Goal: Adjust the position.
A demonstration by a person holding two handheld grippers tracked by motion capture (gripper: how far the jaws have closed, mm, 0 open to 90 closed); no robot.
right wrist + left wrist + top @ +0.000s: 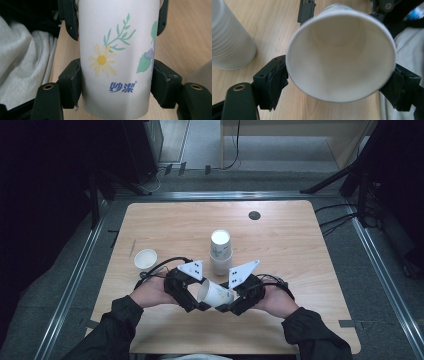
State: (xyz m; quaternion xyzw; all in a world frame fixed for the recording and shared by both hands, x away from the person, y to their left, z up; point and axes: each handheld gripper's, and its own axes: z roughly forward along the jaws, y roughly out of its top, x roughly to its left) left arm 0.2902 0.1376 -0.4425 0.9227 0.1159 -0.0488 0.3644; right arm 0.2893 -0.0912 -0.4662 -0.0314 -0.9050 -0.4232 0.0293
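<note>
Paper cup (215, 293) lay on side above near table (300, 250) edge, between both grippers, mouth toward person's left; flower print and blue lettering on wall (117, 62); right gripper (227, 306) pinched cup body, pads pressed on both sides; left gripper (196, 304) spread at cup rim (339, 53), pads just beside rim; cup stack (220, 252) upright just behind; small white cup (145, 258) at left, well apart.

The paper cup (117, 62) hides the table behind it in the right gripper view; its rim is cut off at the top edge. The cup stack (229, 37) beside it is cropped in the left gripper view.
</note>
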